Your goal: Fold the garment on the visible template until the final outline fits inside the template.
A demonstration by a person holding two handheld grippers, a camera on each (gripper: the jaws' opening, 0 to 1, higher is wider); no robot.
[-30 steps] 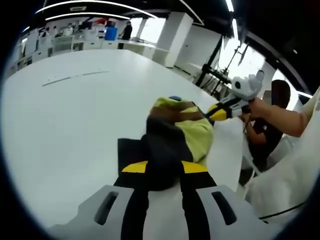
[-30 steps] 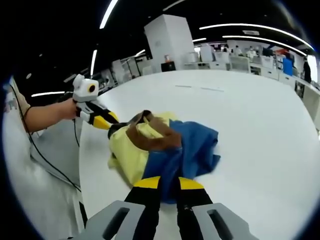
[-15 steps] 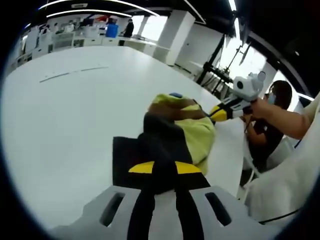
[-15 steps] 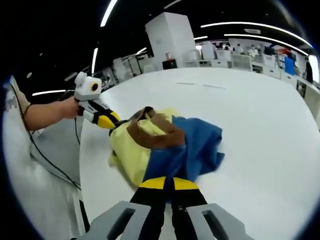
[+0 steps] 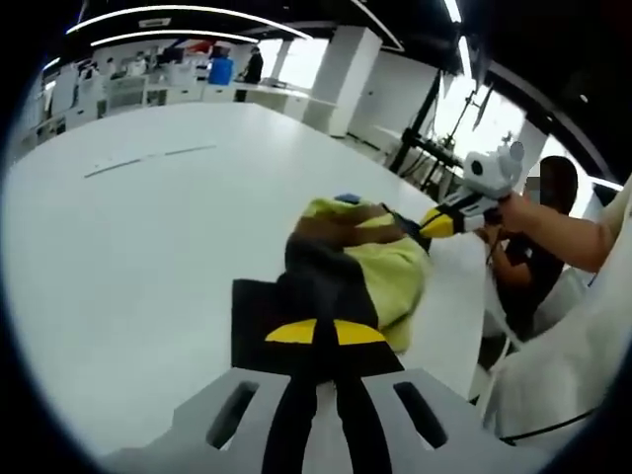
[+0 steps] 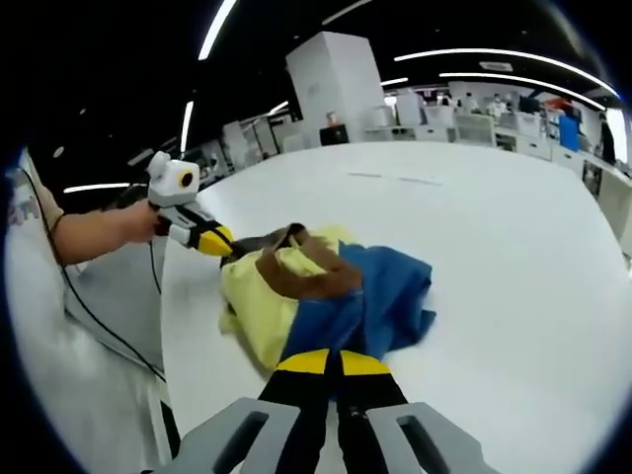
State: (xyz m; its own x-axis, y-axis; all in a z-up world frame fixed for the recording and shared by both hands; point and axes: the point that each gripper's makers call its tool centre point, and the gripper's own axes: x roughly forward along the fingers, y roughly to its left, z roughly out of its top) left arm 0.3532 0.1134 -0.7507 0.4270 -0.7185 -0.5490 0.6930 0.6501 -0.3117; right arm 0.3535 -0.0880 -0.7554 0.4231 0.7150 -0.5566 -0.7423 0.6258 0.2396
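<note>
In the right gripper view, going left to right, we saw a person's forearm reaching in with the left gripper, its yellow-tipped jaws pressed into the far edge of the garment; how tightly they closed there we could not tell from that view. The garment lay bunched on the white table, yellow on its left, a brown band across the middle, blue on its right. The right gripper rose from the bottom, its jaws drawn narrow together on the blue near edge of the cloth.

In the left gripper view, bare table spread at the left. The left gripper had its jaws nearly together, pinching a dark fold of the garment. Further right, the right gripper met the far yellow edge, held by a hand. A seated person was behind it.
</note>
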